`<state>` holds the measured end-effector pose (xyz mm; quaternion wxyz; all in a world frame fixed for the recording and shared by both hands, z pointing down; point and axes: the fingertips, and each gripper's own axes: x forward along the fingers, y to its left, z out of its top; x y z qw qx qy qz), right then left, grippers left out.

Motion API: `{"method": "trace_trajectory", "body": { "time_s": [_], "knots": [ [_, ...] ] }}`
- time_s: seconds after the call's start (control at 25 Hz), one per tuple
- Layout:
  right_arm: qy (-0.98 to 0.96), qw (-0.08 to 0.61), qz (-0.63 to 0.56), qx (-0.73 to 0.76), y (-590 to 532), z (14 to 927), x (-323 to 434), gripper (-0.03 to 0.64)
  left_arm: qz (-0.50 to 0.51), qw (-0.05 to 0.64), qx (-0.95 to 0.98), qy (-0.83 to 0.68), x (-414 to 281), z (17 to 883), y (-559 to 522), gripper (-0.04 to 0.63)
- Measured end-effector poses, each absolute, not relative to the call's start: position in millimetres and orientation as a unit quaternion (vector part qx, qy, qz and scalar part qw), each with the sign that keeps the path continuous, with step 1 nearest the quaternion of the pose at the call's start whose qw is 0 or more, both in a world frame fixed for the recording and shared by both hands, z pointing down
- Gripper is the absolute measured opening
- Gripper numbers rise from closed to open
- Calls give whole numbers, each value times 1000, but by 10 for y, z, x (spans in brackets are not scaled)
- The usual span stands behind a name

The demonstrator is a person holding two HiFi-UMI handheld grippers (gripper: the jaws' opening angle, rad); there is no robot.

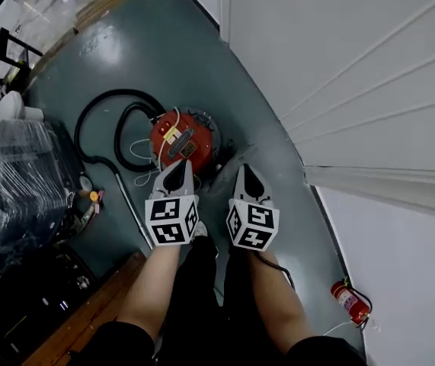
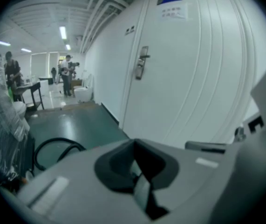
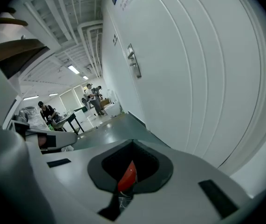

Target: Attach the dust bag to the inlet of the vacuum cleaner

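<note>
We hold the grey plastic left gripper (image 1: 178, 166) and the grey plastic right gripper (image 1: 246, 172) side by side, both angled downward, each with jaws pressed together, our bare forearms (image 1: 152, 288) stretched ahead.

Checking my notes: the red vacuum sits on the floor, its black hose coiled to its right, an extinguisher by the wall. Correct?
No. The hose lies left of the vacuum, not right; the head view shows it. The extinguisher is by the wall.
</note>
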<state>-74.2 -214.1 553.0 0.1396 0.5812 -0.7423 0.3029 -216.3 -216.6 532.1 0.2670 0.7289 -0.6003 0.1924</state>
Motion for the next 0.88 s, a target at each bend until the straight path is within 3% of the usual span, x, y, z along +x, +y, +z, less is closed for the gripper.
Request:
{"method": "trace_trajectory", "body": {
  "time_s": [0.2, 0.6, 0.88],
  "knots": [
    [-755, 104, 285, 581, -2073, 4314, -713, -2, 166, 245, 742, -601, -1981, 4170, -2074, 0],
    [-809, 19, 136, 572, -2168, 1920, -795, -2, 85, 164, 767, -614, -1930, 1927, -1895, 0],
    [-837, 32, 104, 537, -1948, 1601, -860, -2, 94, 103, 740, -657, -1953, 1496, -1755, 0]
  ]
}}
